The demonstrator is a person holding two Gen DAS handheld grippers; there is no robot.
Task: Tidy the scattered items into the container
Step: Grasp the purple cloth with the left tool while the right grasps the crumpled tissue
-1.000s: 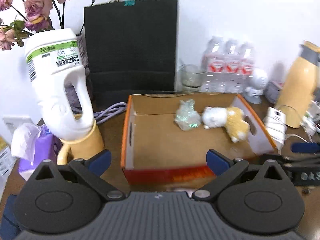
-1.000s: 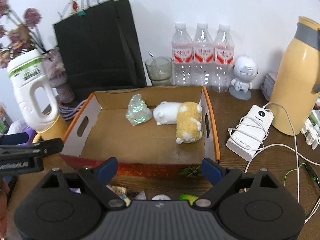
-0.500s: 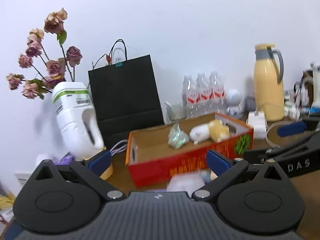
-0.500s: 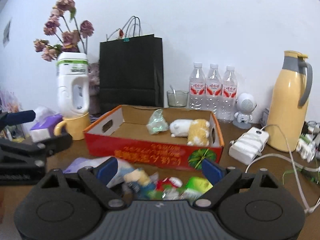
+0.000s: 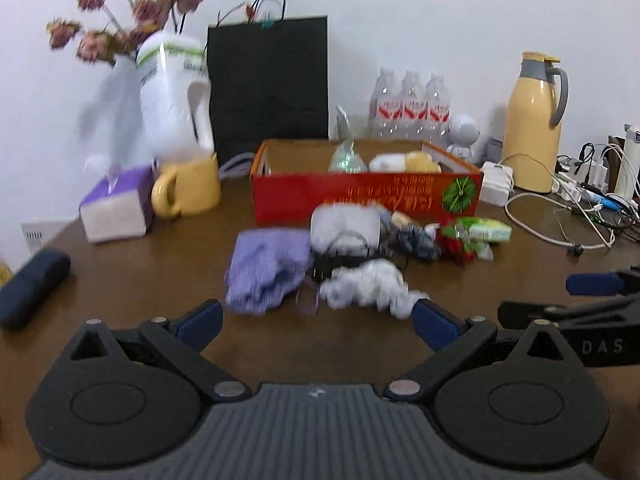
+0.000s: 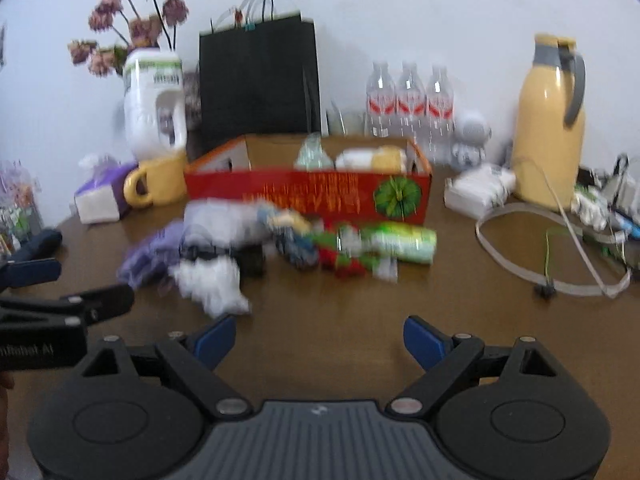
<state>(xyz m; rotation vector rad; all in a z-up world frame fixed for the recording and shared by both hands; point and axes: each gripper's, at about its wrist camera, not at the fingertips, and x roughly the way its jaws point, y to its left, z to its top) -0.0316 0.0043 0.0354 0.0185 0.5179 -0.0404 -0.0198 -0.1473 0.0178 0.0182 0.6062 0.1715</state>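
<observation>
Both tools stand wide with nothing between the pads: the left tool (image 5: 316, 318) hovers over bare bench (image 5: 160, 280) just short of the scattered items, and the right tool (image 6: 319, 338) does likewise.

The items lie in a loose row on the bench, directly in front of the red cardboard box (image 5: 366, 196), which already holds a plush toy (image 5: 404, 162) and a crinkled clear wrapper (image 5: 346, 158).

Handling, as judged:
- Purple cloth (image 5: 268, 270): soft, light, limp. Pinch a raised fold near its middle.
- White crumpled tissue (image 5: 364, 286): very light, compressible. Grip the bulk, not a loose corner.
- Green packet (image 6: 394, 242): film-wrapped, likely slippery. Close across its short width.

Motion blur hides the smaller items in the middle of the row.
</observation>
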